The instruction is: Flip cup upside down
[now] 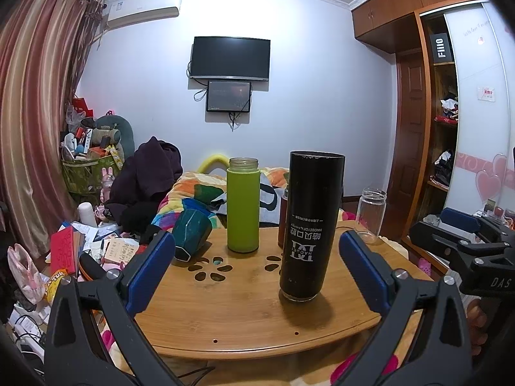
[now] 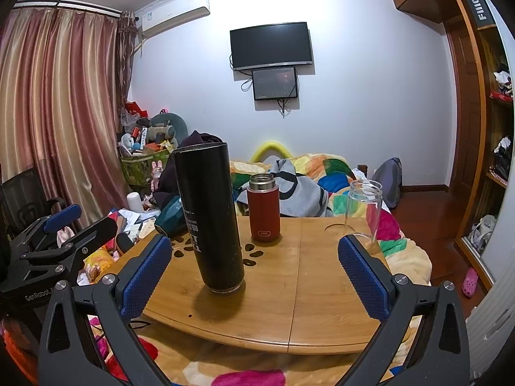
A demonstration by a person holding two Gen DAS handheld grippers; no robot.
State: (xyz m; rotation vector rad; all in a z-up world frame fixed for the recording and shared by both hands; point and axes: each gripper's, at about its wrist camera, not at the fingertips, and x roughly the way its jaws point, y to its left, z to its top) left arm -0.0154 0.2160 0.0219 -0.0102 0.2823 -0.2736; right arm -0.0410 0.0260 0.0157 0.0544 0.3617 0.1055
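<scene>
Both your left tongs (image 1: 254, 270) and right tongs (image 2: 254, 273) gape empty; the black cup (image 1: 310, 225) already stands inverted on the worktop (image 1: 244, 315), so back off without nudging it.

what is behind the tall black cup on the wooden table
From the left wrist view, a red flask stands right behind the black cup, mostly covered. The right wrist view shows it whole, lid off. Its inside can't be seen.
</scene>
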